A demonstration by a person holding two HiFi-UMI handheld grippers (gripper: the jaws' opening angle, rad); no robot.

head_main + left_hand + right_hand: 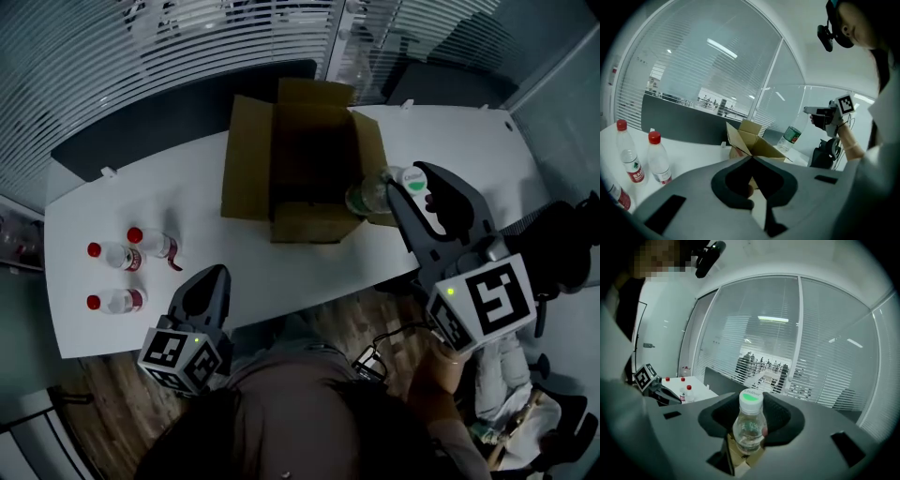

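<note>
Right gripper view is showing the green-capped bottle (pixel 749 425) pinched between the right gripper (pixel 417 192) fingers just under the cap, hanging over the right flap of the cardboard box (pixel 246 159). I'm judging it light, thin-walled and slick, so gripping at the neck is looking safest. Left gripper (pixel 208 281) fingers are pressing together on nothing, near three red-capped bottles (pixel 122 255) lying on the surface (pixel 169 178). Box interior is reading dark, and the bottle's fill level is staying unclear.
</note>
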